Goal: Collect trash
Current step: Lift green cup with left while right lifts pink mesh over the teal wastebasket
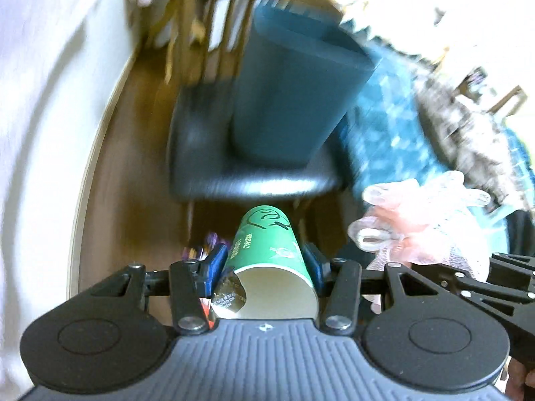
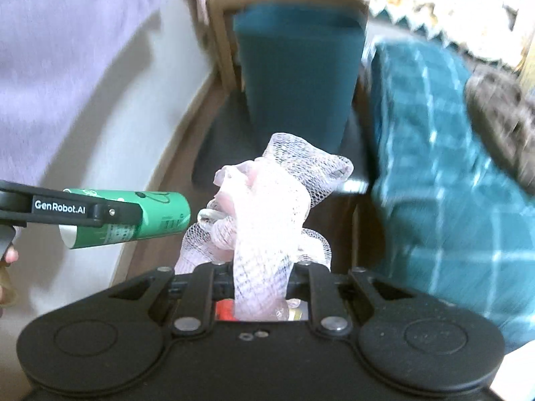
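Note:
A green paper cup (image 1: pixel 267 244) lies on its side between the blue pads of my left gripper (image 1: pixel 264 255), which is shut on it; its open mouth faces the camera. A dark foil wrapper (image 1: pixel 229 295) sits at the cup's rim. My right gripper (image 2: pixel 260 267) is shut on a pink-white foam net (image 2: pixel 267 207) that hides its fingertips. In the right wrist view the cup (image 2: pixel 157 214) and the left gripper's finger (image 2: pixel 113 214) show at the left. A teal trash bin (image 1: pixel 294 93) (image 2: pixel 297 73) stands ahead on a black chair seat (image 1: pixel 207 167). The net (image 1: pixel 418 220) hangs right of the cup.
The chair has a wooden back (image 1: pixel 214 10) and stands on a brown wood floor (image 1: pixel 133 127). A teal checked blanket (image 2: pixel 434 167) with a brown furry thing (image 2: pixel 501 117) lies to the right. A white wall (image 1: pixel 43 133) runs along the left.

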